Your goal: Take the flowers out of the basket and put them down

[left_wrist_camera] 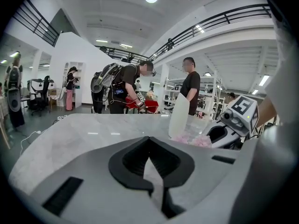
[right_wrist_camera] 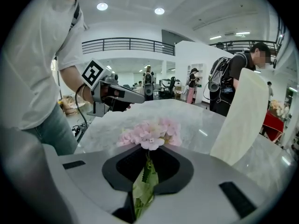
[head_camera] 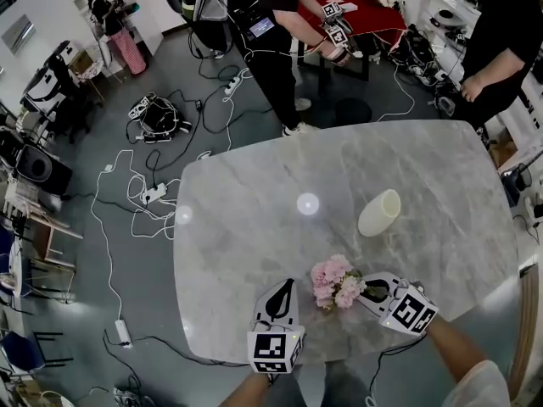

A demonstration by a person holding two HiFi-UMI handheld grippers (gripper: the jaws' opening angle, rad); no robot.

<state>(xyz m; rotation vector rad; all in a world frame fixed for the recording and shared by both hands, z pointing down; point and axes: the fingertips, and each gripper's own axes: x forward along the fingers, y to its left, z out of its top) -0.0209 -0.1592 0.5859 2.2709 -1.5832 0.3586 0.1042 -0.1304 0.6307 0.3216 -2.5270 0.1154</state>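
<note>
A bunch of pink flowers [head_camera: 333, 283] is low over the marble table [head_camera: 254, 202], near its front edge. My right gripper [head_camera: 368, 292] is shut on the green stem and leaf [right_wrist_camera: 144, 190], with the blossoms [right_wrist_camera: 149, 133] sticking out past its fingertips. The tall cream basket [head_camera: 379, 212] stands upright behind the flowers, apart from them; it also shows as the basket [right_wrist_camera: 240, 120] and the basket [left_wrist_camera: 179, 115]. My left gripper [head_camera: 284, 293] hovers just left of the flowers, shut with nothing in it. The left gripper view shows the flowers [left_wrist_camera: 197, 139] beside the right gripper [left_wrist_camera: 219, 133].
Two people [head_camera: 271, 49] stand beyond the table's far edge, one with grippers by a red table [head_camera: 356, 11]. Cables and a power strip [head_camera: 153, 195] lie on the floor to the left. Chairs and gear [head_camera: 38, 168] line the far left.
</note>
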